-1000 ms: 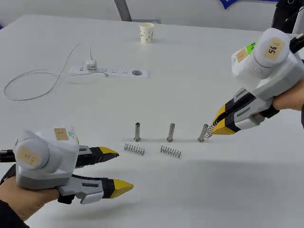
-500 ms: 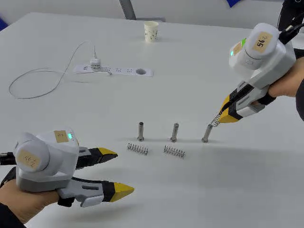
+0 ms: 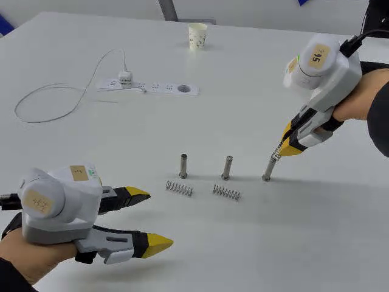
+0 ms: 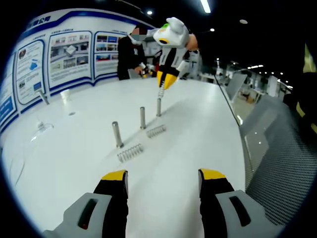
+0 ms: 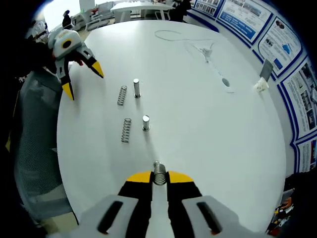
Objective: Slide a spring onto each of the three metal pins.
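Spring (image 3: 276,152) is pinched in the narrow jaws of the right gripper (image 3: 283,150), its lower end at the top of the right-hand pin (image 3: 268,168). Two loose springs (image 3: 180,188) (image 3: 226,192) lie on the bench (image 3: 243,255) just beside the other two pins (image 3: 183,165) (image 3: 227,167). By the near edge hovers the left gripper (image 3: 159,218), jaws wide and empty.

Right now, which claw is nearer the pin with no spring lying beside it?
Right. The right claw holds a spring at that pin's top; the left claw sits far off, beyond the other pins.

white workbench (image 3: 273,243) | blue-trimmed poster wall (image 4: 64,54) | ceiling lights (image 4: 207,6) lit
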Available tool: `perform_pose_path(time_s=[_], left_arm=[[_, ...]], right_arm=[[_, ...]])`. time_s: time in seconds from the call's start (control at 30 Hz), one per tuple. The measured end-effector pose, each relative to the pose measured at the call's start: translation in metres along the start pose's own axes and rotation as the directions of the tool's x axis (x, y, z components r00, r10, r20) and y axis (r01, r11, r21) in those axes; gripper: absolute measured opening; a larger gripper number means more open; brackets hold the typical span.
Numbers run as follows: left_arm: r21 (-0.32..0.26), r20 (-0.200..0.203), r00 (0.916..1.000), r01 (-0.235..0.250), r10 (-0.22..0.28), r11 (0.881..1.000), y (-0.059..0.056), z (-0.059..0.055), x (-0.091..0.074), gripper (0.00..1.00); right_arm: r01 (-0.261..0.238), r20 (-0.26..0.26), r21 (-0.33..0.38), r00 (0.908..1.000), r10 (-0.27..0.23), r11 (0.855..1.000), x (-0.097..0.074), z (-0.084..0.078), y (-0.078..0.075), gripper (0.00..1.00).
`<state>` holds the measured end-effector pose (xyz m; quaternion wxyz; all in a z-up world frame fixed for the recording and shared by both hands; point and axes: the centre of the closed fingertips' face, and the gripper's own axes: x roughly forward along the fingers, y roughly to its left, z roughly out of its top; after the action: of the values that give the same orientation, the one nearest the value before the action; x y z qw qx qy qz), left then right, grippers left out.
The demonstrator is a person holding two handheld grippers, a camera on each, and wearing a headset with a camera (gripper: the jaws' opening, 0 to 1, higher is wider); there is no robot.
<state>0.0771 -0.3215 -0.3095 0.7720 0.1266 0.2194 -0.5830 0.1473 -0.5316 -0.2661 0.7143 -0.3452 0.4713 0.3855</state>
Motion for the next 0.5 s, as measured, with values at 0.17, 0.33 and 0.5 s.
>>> perform_pose_path(time_s=[0.17, 0.33, 0.5], left_arm=[[-0.001, -0.002, 1.0, -0.002, 0.002, 1.0, 0.0, 0.0, 0.0, 0.58], [-0.004, -0.002, 1.0, -0.002, 0.002, 1.0, 0.0, -0.001, 0.0, 0.58], [-0.006, -0.003, 1.0, -0.003, 0.003, 1.0, 0.0, -0.002, -0.001, 0.58]], right_arm=[[-0.008, -0.008, 0.003, 0.9999, 0.008, 1.0, 0.003, -0.001, 0.0, 0.12], [-0.017, -0.022, 0.004, 0.9996, 0.017, 1.0, 0.008, -0.001, -0.001, 0.12], [-0.029, -0.053, 0.0, 0.9982, 0.029, 1.0, 0.018, -0.004, 0.0, 0.12]])
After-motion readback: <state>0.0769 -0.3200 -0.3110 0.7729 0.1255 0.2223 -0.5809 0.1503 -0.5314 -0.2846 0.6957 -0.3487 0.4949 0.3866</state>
